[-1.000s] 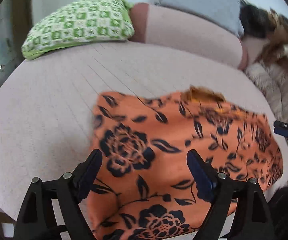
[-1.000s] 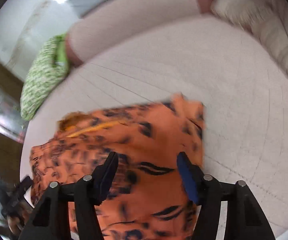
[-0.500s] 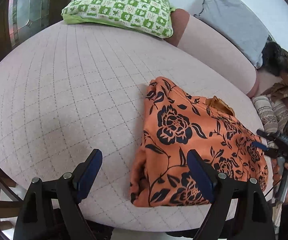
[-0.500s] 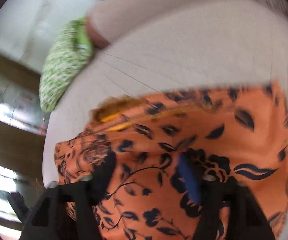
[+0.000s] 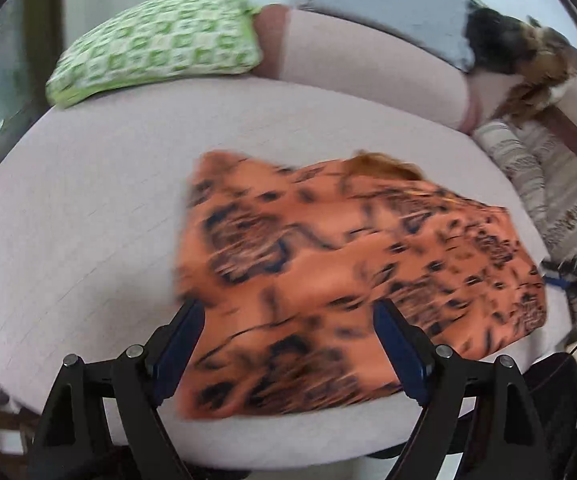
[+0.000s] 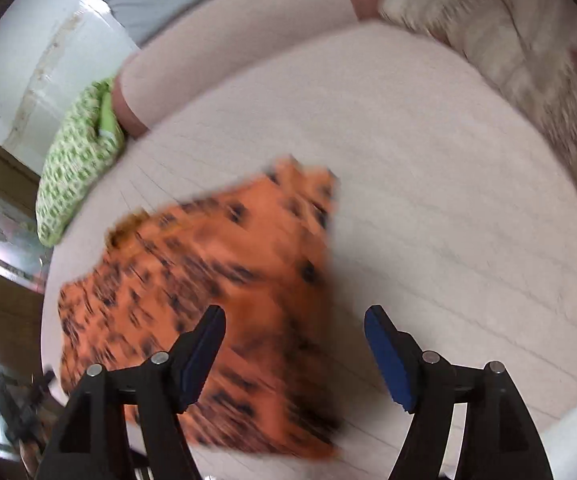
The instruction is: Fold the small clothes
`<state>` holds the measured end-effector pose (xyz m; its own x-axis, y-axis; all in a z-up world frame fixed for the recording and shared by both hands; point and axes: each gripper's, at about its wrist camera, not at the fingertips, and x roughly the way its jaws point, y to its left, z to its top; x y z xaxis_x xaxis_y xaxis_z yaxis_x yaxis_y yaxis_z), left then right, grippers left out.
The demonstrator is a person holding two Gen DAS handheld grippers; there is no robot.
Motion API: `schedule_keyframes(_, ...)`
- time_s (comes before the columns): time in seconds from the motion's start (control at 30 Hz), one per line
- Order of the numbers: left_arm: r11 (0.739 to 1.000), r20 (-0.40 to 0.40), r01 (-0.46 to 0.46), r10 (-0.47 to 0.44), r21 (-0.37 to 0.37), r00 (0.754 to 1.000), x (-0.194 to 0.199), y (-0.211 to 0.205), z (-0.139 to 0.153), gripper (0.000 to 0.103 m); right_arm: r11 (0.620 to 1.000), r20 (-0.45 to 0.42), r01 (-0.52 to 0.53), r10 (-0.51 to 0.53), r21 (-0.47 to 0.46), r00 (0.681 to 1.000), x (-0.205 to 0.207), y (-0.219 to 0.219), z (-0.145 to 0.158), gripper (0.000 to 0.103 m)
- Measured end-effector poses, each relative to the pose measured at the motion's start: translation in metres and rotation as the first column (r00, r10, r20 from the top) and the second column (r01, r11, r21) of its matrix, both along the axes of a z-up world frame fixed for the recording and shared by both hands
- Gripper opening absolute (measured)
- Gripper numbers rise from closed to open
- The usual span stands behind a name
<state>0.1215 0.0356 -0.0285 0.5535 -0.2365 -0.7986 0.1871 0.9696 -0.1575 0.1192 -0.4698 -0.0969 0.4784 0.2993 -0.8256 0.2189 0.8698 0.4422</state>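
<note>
An orange garment with a dark floral print [image 5: 340,272] lies folded on the pale quilted sofa seat [image 5: 88,216], blurred by motion. My left gripper [image 5: 290,344] is open and empty, hovering over the garment's near edge. In the right wrist view the same garment [image 6: 216,280] lies at the lower left. My right gripper [image 6: 294,350] is open and empty above the garment's right edge, with the left finger over cloth and the right finger over bare seat [image 6: 448,208]. The right gripper's tip also shows at the far right of the left wrist view [image 5: 568,274].
A green checked pillow [image 5: 156,44] lies at the back left of the seat. A grey cushion [image 5: 384,4] leans on the backrest. A dark and brown fabric heap [image 5: 528,60] and a striped cream cloth [image 5: 544,176] lie at the right end.
Both grippers have shifted; the left view swung back over the garment's near edge, and the right gripper pulled back and to the right, off the cloth's middle. Both stay open.
</note>
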Motion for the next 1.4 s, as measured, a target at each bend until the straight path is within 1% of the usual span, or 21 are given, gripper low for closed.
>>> schedule_keyframes(0.07,0.999,-0.005,0.039,-0.039,-0.013,0.999,0.004,-0.019,-0.002,0.086,0.998,-0.015,-0.012,0.013,0.064,1.000,-0.017,-0.025,-0.008,0.075)
schedule_keyframes(0.13,0.996,-0.007,0.086,-0.086,-0.020,0.996,0.009,-0.042,-0.010,0.086,0.986,-0.016,-0.023,0.026,0.168,1.000,-0.028,-0.023,-0.020,0.075)
schedule_keyframes(0.23,0.995,-0.076,0.099,-0.097,0.023,0.992,0.022,-0.066,-0.036,0.086,0.968,-0.016,-0.054,0.060,0.244,0.998,-0.036,-0.022,-0.030,0.075)
schedule_keyframes(0.3,0.993,-0.117,0.096,-0.088,0.063,0.989,0.028,-0.074,-0.053,0.087,0.962,-0.004,-0.079,0.083,0.262,0.997,-0.034,-0.012,-0.034,0.062)
schedule_keyframes(0.33,0.990,-0.092,0.099,-0.090,0.097,0.992,0.026,-0.078,-0.055,0.087,0.960,-0.006,-0.097,0.102,0.263,0.995,-0.031,-0.005,-0.038,0.016)
schedule_keyframes(0.37,0.986,-0.085,0.109,-0.099,0.123,0.991,0.023,-0.082,-0.054,0.087,0.959,-0.014,-0.111,0.118,0.260,0.993,-0.030,0.000,-0.039,0.010)
schedule_keyframes(0.43,0.983,-0.090,0.121,-0.109,0.138,0.990,0.021,-0.084,-0.053,0.087,0.975,0.024,-0.141,0.139,0.171,0.990,-0.035,0.013,-0.027,0.010)
schedule_keyframes(0.5,0.985,-0.103,0.116,-0.104,0.124,0.989,0.021,-0.081,-0.048,0.087,0.983,0.056,-0.108,0.101,0.147,0.993,-0.043,0.009,-0.020,0.009)
schedule_keyframes(0.6,0.992,-0.085,0.092,-0.085,0.082,0.993,0.021,-0.078,-0.035,0.087,0.983,-0.043,-0.066,0.074,0.169,0.996,-0.042,-0.002,-0.052,0.018)
schedule_keyframes(0.63,0.994,-0.061,0.087,-0.083,0.071,0.995,0.020,-0.078,-0.028,0.087,0.982,-0.015,-0.071,0.075,0.175,0.997,-0.042,-0.003,-0.044,0.028)
schedule_keyframes(0.7,0.994,-0.027,0.087,-0.085,0.065,0.996,0.022,-0.079,-0.020,0.087,0.990,0.048,-0.097,0.092,0.105,0.995,-0.041,0.000,-0.020,0.059)
schedule_keyframes(0.73,0.993,-0.029,0.096,-0.094,0.072,0.995,0.025,-0.081,-0.021,0.087,0.993,0.071,-0.093,0.088,0.079,0.994,-0.038,-0.001,-0.009,0.086)
schedule_keyframes(0.83,0.988,-0.061,0.108,-0.101,0.110,0.993,0.036,-0.088,-0.038,0.087,0.998,0.144,-0.058,0.056,0.013,0.988,-0.011,0.001,0.015,0.087)
schedule_keyframes(0.93,0.986,-0.059,0.111,-0.104,0.121,0.993,0.034,-0.087,-0.048,0.087,0.998,0.181,-0.039,0.031,0.043,0.983,0.031,-0.004,0.016,0.085)
schedule_keyframes(1.03,0.982,-0.043,0.124,-0.119,0.145,0.992,0.029,-0.089,-0.048,0.088,0.999,0.141,-0.035,0.032,0.017,0.990,0.080,-0.005,0.002,0.069)
schedule_keyframes(1.1,0.983,-0.041,0.124,-0.119,0.138,0.992,0.029,-0.089,-0.049,0.089,0.998,0.095,-0.041,0.044,-0.039,0.995,0.100,-0.004,-0.009,0.051)
schedule_keyframes(1.13,0.982,-0.040,0.127,-0.122,0.139,0.992,0.030,-0.090,-0.049,0.089,0.998,0.071,-0.049,0.051,-0.030,0.996,0.109,-0.002,-0.016,0.020)
schedule_keyframes(1.17,0.982,-0.041,0.130,-0.125,0.140,0.991,0.030,-0.090,-0.049,0.089,0.996,0.064,-0.067,0.070,-0.051,0.995,0.113,0.003,-0.017,0.009)
schedule_keyframes(1.27,0.984,-0.051,0.129,-0.124,0.123,0.991,0.030,-0.087,-0.045,0.089,0.974,0.149,-0.080,0.113,-0.214,0.982,0.104,0.024,0.010,0.007)
schedule_keyframes(1.33,0.990,-0.018,0.125,-0.124,0.071,0.992,0.028,-0.087,-0.031,0.089,0.942,0.209,-0.040,0.115,-0.334,0.971,0.092,0.029,0.029,0.006)
schedule_keyframes(1.4,0.989,0.026,0.136,-0.138,0.065,0.990,0.028,-0.095,-0.024,0.089,0.949,0.144,-0.041,0.090,-0.313,0.986,0.102,0.019,0.010,0.006)
